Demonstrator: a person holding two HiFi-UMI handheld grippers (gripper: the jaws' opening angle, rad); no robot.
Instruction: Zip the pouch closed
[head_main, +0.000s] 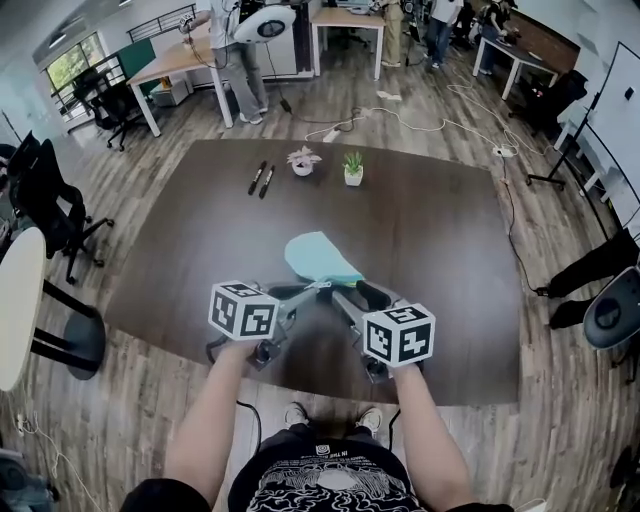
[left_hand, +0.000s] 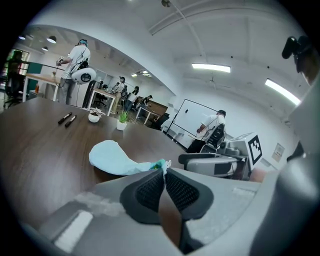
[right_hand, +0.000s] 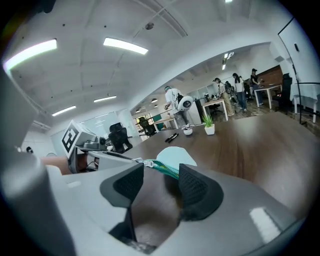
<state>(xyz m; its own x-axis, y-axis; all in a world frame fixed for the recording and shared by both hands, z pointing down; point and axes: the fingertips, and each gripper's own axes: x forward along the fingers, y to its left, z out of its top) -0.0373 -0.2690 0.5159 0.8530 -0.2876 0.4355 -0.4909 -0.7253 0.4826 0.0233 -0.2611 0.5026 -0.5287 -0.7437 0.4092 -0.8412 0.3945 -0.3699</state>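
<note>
A light blue pouch (head_main: 318, 257) with a teal zipper (right_hand: 164, 168) lies on the dark wooden table (head_main: 430, 230), its near end lifted. My left gripper (head_main: 316, 288) is shut on that near end, where teal fabric and a small white tab stick out past the pads (left_hand: 150, 189). In the left gripper view the pouch (left_hand: 112, 157) stretches away to the left. My right gripper (head_main: 358, 297) is open just right of the left one. In the right gripper view the zipper runs across the gap just beyond its fingertips (right_hand: 161, 182), and neither pad touches it.
At the table's far side lie two black markers (head_main: 261, 179), with a small white pot (head_main: 303, 162) and a green potted plant (head_main: 353, 168) beside them. The table's near edge runs just under my hands. Office chairs, desks and standing people surround the table.
</note>
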